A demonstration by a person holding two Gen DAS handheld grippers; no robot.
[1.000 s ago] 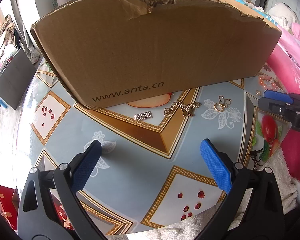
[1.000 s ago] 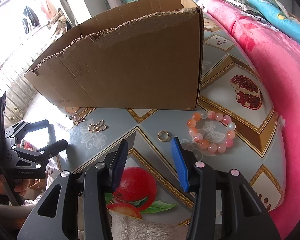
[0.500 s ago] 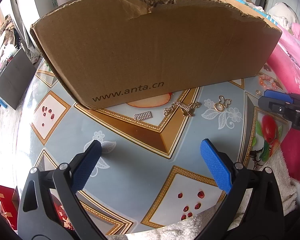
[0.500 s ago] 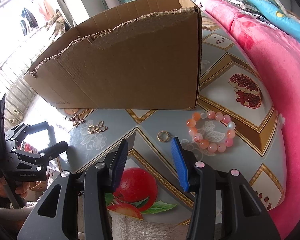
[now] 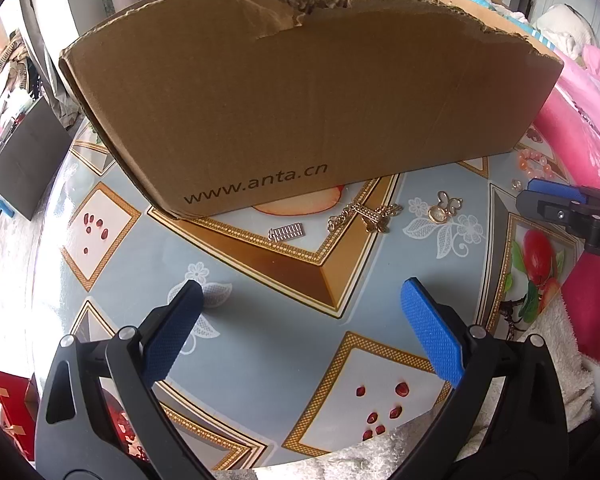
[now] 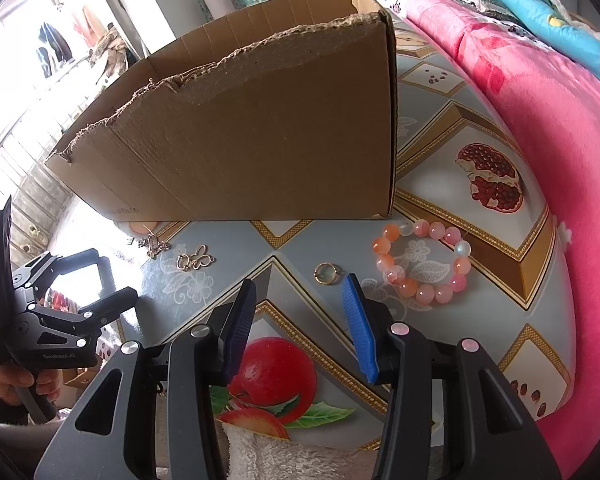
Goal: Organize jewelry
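Observation:
Jewelry lies on the patterned table in front of a brown cardboard box (image 5: 300,92) (image 6: 252,128). A small silver bar charm (image 5: 286,233), a gold chain with a pendant (image 5: 366,216) (image 6: 153,244) and a gold butterfly clasp (image 5: 444,208) (image 6: 196,260) lie in a row. Further right are a gold ring (image 6: 326,273) and a pink-orange bead bracelet (image 6: 424,260). My left gripper (image 5: 300,300) hangs open over bare table, short of the charms. My right gripper (image 6: 302,288) is open, nothing between its pads, the ring just beyond its right fingertip.
A pink blanket (image 6: 540,128) borders the table on the right. A white towel (image 6: 268,456) lies at the table's near edge. The box blocks the far side of the table. In the right wrist view a hand (image 6: 8,384) holds the left gripper's handle.

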